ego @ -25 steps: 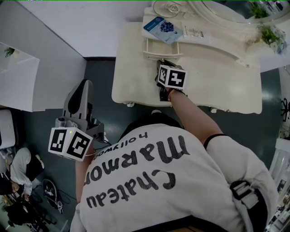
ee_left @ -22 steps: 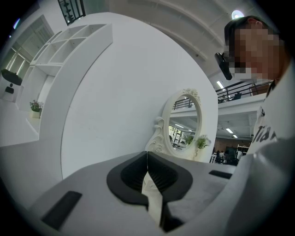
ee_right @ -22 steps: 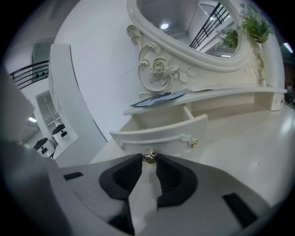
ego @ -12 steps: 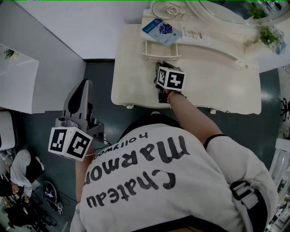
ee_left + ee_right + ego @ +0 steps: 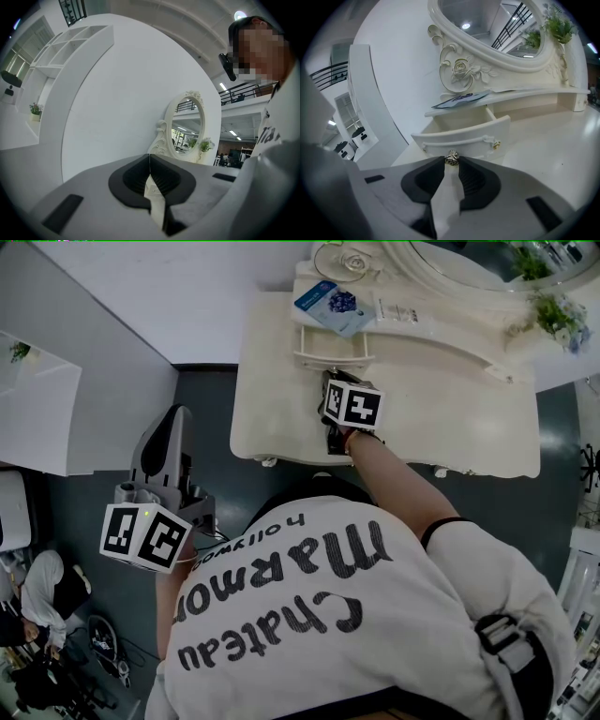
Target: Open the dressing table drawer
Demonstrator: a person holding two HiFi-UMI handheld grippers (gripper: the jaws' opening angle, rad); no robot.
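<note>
The cream dressing table (image 5: 441,399) has a small drawer (image 5: 335,341) standing pulled out from under its raised shelf. In the right gripper view the drawer front (image 5: 464,138) faces me, with its metal knob (image 5: 451,158) pinched between the fingertips. My right gripper (image 5: 451,161) is shut on that knob; in the head view it (image 5: 331,371) reaches across the tabletop to the drawer. My left gripper (image 5: 174,416) hangs off the table's left side over the dark floor. Its jaws (image 5: 149,159) meet at the tips with nothing between them.
A blue-and-white booklet (image 5: 336,304) lies on the shelf above the drawer. An oval mirror (image 5: 497,23) with a carved rose frame stands behind it, and a small green plant (image 5: 561,313) stands at the right. White curved walls (image 5: 112,381) flank the table. A person (image 5: 42,592) sits at lower left.
</note>
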